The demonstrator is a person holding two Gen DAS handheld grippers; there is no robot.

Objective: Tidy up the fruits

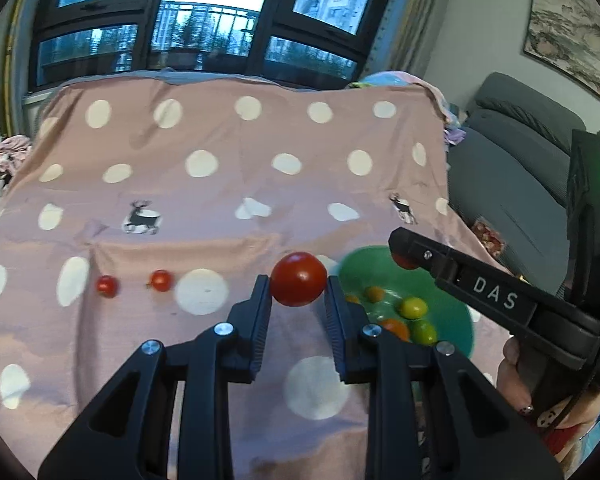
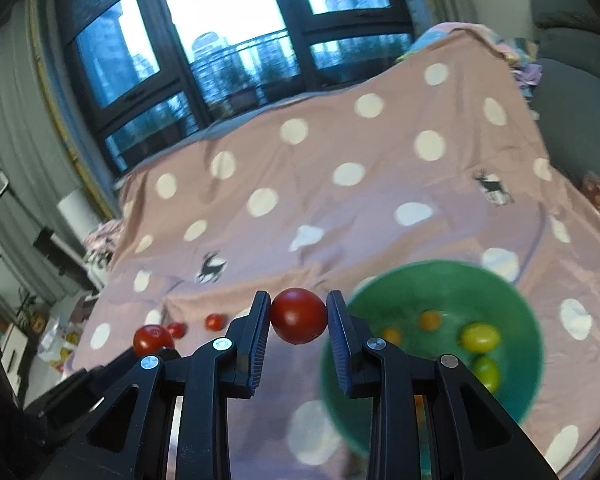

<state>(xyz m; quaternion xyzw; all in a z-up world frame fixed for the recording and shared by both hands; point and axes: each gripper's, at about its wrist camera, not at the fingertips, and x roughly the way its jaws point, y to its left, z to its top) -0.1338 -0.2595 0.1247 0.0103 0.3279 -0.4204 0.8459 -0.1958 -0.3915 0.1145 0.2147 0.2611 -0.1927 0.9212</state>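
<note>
Above the pink cloth point(image 1: 220, 200), your left gripper point(image 1: 298, 292) and right gripper point(image 2: 298, 316) each pinch a red tomato point(image 1: 299, 284) beside the green bowl point(image 2: 516, 300); squeeze harder and the fruit may burst, loosen early and it could roll away.

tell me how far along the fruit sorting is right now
Done: several small yellow, green and orange tomatoes already lie in the green bowl. In hand: the left gripper is shut on a red tomato, and the right gripper is shut on another red tomato beside the bowl. Left: two small red tomatoes lie loose on the spotted cloth.
</note>
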